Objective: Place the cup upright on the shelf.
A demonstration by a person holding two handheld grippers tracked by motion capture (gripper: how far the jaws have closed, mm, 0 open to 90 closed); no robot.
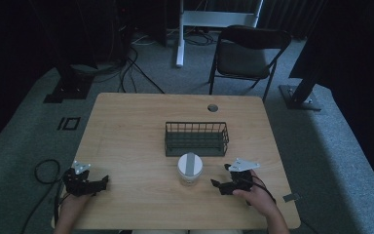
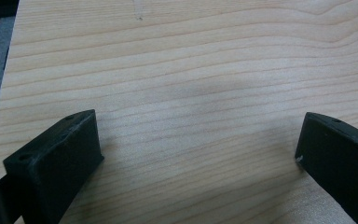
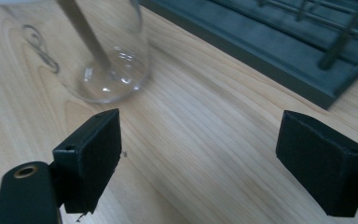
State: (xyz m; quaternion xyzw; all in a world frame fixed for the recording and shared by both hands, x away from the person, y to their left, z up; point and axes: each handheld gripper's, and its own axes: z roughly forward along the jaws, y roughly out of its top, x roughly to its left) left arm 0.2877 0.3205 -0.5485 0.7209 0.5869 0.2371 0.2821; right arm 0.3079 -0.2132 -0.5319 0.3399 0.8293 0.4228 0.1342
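Observation:
A clear glass jar [image 1: 190,169] with a white lid and a grey strip across it stands on the wooden table [image 1: 136,136], just in front of a dark wire basket [image 1: 196,138]. My right gripper [image 1: 216,184] rests on the table a little right of the jar, open, nothing between its jaws. In the right gripper view the jar [image 3: 98,51] is ahead at the upper left and the basket's base [image 3: 279,51] at the upper right. My left gripper [image 1: 105,181] lies near the table's front left corner, open over bare wood [image 2: 191,93].
A folding chair [image 1: 246,53] stands beyond the table's far edge. Cables [image 1: 126,68] and stand bases lie on the grey carpet at the back. A round cable hole [image 1: 213,107] is in the table's far side. A loop of cable [image 1: 46,170] lies on the floor at the left.

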